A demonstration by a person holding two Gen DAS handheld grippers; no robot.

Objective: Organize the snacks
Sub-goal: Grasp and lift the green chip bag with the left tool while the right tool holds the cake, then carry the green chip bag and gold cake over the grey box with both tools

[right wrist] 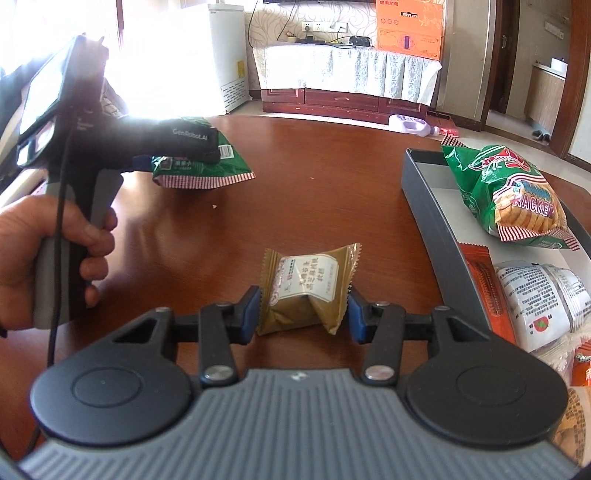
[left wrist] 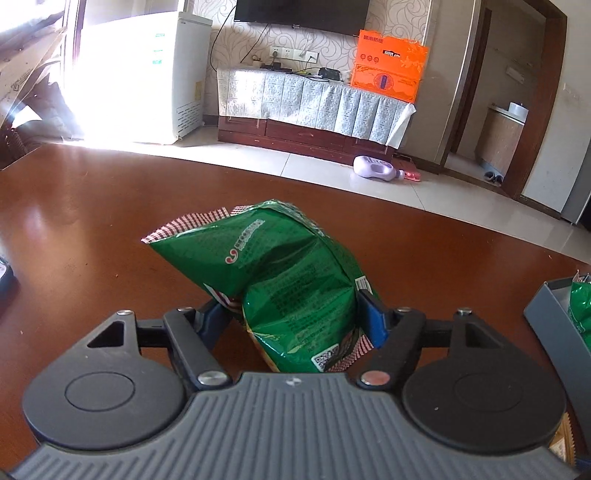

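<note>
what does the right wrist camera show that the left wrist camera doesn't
Only the right wrist view shows the gold snack packet between the right gripper pads, the cracker bag in the grey box, and the hand. Only the left shows the television. Both show the green bag in the left gripper.

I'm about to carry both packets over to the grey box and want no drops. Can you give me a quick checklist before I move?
1. Left gripper closed on the green bag: ok, bag creased between the pads.
2. Right gripper holding the gold packet: ok, pads touch both sides.
3. Gold packet lifted off the table: cannot tell.
4. Room in the grey box: ok, bare floor near its far end.
5. Path to the box clear: ok.
</note>
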